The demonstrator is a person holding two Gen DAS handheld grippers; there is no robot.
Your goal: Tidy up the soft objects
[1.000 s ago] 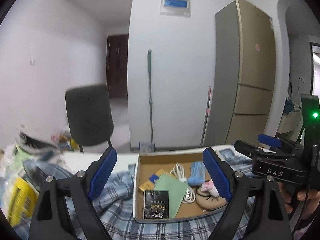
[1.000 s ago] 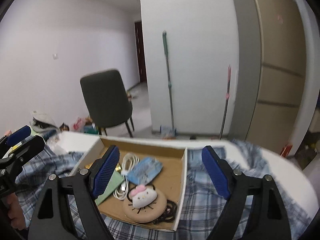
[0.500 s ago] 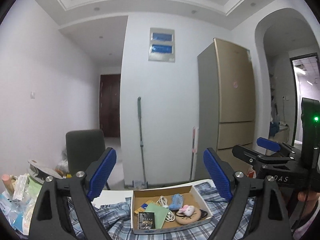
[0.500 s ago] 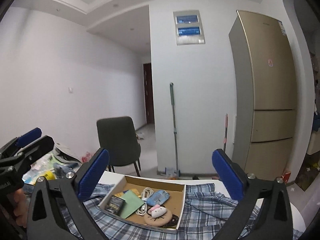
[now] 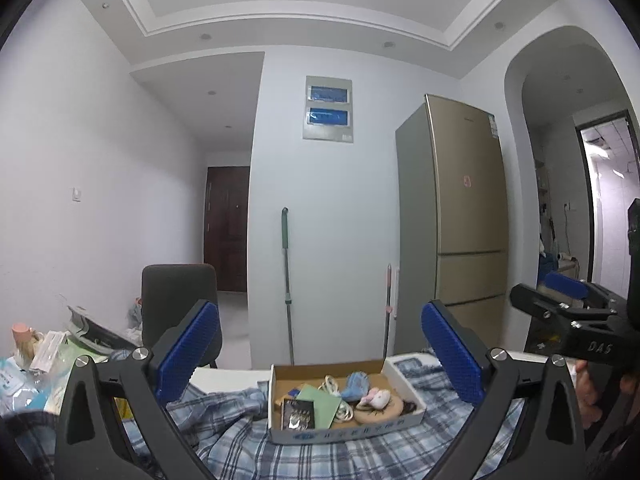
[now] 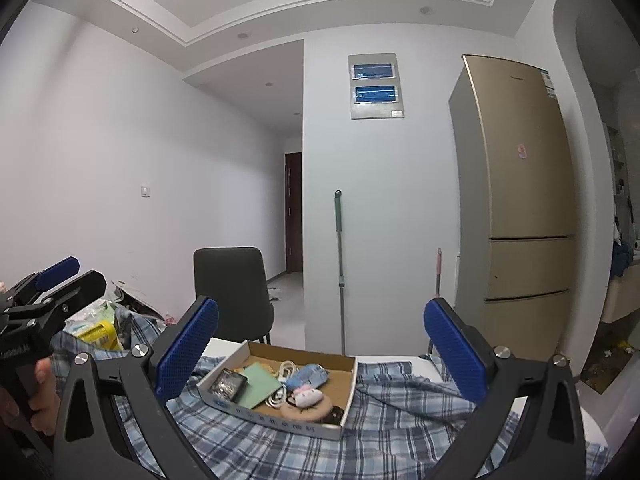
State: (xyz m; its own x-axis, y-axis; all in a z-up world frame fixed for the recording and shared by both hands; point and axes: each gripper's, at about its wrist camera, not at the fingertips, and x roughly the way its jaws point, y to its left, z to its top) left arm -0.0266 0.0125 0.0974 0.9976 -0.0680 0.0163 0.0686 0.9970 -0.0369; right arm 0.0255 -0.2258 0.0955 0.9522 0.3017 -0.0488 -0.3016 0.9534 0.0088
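White walls, a tray ceiling and an arched doorway, that's the room we're in, with the table down at the bottom of both views. Our left gripper (image 5: 320, 350) has its blue pads spread as wide as they go, nothing between them, jaws have just been opening. Same story for the right gripper (image 6: 322, 346): wide apart, empty, and it opened up a moment before the left one finished. Both point level across the room.

Just past the fingers lies a blue plaid shirt (image 5: 240, 436) rumpled over the table, and on top of it sits a shallow cardboard box (image 6: 347, 384). Inside we've got a round tan plush pad with a pink-bowed cat face (image 6: 306, 402) at the near right corner, a blue fabric bundle (image 6: 310, 376) behind it, a white cable (image 6: 282, 380), a green card (image 6: 256, 390) and a dark packet (image 6: 228, 384) at the left end.

Off to the left there's a pile of packets and bags (image 5: 36, 364). Behind the table: a dark chair (image 6: 232, 286), a green-handled mop (image 6: 339, 264) leaning on the wall, and a gold fridge (image 6: 516, 200).
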